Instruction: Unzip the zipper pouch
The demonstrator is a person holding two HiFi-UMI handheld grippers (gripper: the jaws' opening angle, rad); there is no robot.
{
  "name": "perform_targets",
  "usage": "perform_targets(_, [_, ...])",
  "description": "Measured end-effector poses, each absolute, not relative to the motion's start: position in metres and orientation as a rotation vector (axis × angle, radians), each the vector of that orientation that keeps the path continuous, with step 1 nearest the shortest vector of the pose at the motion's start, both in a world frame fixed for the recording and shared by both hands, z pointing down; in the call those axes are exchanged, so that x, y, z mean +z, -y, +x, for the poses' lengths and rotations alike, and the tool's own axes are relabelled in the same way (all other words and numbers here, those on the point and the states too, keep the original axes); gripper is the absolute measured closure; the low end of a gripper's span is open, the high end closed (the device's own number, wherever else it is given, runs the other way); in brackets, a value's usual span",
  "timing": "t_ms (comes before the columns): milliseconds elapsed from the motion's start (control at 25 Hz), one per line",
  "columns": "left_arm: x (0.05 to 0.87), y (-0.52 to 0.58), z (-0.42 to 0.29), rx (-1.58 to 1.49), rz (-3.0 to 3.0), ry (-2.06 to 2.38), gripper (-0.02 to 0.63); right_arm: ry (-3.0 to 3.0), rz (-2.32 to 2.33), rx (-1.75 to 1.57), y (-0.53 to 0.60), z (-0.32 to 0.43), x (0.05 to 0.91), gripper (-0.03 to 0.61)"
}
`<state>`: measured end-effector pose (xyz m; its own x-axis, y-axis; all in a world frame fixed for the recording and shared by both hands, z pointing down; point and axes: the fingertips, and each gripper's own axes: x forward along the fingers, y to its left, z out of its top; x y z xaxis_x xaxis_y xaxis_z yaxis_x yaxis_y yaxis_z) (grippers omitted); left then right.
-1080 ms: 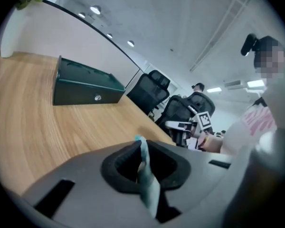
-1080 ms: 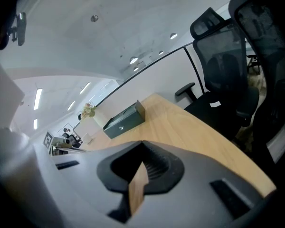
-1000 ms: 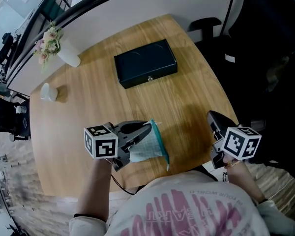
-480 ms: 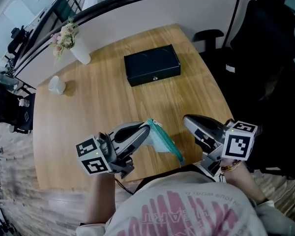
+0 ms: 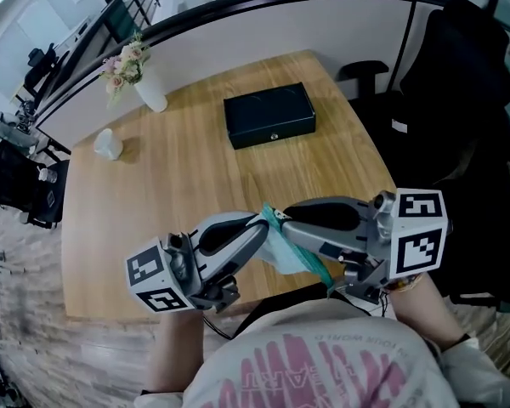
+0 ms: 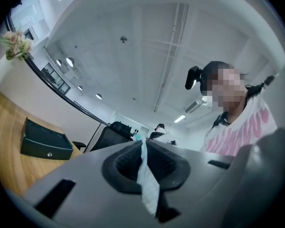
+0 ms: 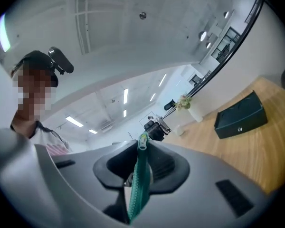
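The pouch (image 5: 280, 253) is pale mesh with a teal zipper (image 5: 313, 264), and it hangs above the table's near edge, between the two grippers. My left gripper (image 5: 261, 225) reaches in from the lower left and is shut on the pouch's pale fabric (image 6: 146, 177). From the right comes my right gripper (image 5: 287, 216), shut on the zipper tape (image 7: 138, 184), with the small pull (image 7: 143, 140) sticking out past its tips. The two sets of tips nearly meet. Most of the pouch's body is hidden under the right gripper.
A black box (image 5: 269, 116) lies at the far middle of the wooden table (image 5: 178, 177). A white vase with flowers (image 5: 149, 92) and a small white cup (image 5: 108, 144) stand at the far left. A black chair (image 5: 459, 100) is off the table's right side.
The right gripper has swung in from the right and taken hold of the zipper. Both grippers have risen and turned toward each other, the pouch coming up with the left one.
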<state>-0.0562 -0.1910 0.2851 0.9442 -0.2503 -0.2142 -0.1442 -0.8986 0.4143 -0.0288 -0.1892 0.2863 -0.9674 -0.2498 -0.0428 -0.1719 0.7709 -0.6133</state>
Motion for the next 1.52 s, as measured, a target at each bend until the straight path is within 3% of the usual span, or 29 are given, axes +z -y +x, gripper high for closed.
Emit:
perform_targets(440, [0.275, 0.179, -0.057, -0.384, 2.737, 0.304, 0.594, -2.835, -0.320, -0.878, 0.186, -0.024, 0.265, 0.543])
perform_targets(1520, [0.293, 0.197, -0.063, -0.385, 2.462, 0.545, 0.595, -2.904, -0.431, -0.749, 0.195, -0.028, 0.275, 0.548])
